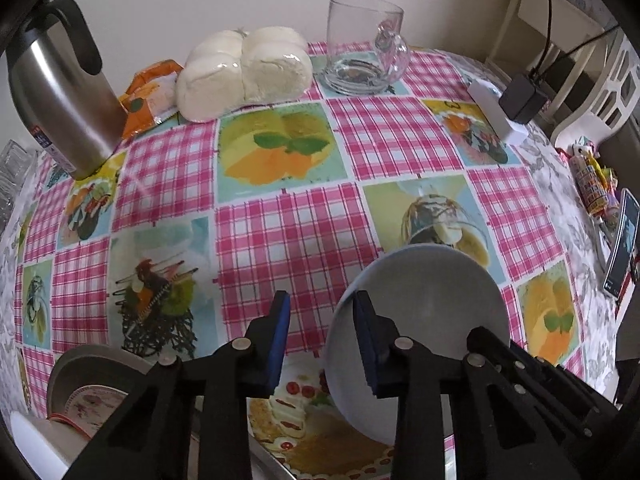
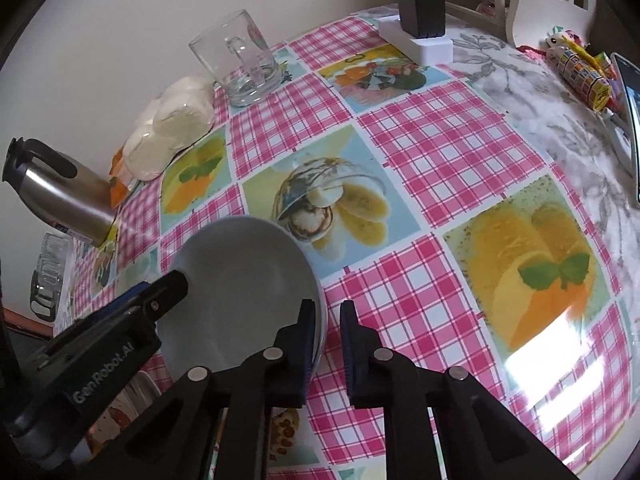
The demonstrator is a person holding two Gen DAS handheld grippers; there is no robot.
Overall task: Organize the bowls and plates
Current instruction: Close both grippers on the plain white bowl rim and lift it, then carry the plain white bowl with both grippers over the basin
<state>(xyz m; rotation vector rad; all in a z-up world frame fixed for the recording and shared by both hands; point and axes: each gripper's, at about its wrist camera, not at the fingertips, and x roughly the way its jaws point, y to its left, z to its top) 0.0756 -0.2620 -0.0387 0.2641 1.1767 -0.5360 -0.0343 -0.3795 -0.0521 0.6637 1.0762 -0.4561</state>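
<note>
Left wrist view: your left gripper (image 1: 322, 338) straddles the grey bowl (image 1: 424, 300) rim, one pad inside, jaws apart and not yet pinching, on the checked tablecloth (image 1: 288, 232). Your right gripper (image 2: 326, 346) brackets the opposite rim, nearly closed; I can't tell whether it pinches, likely steadying the bowl for stacking.

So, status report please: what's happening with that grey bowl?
Right fingers shut on bowl rim. Left fingers astride its other edge, open. Nothing blocking.
</note>
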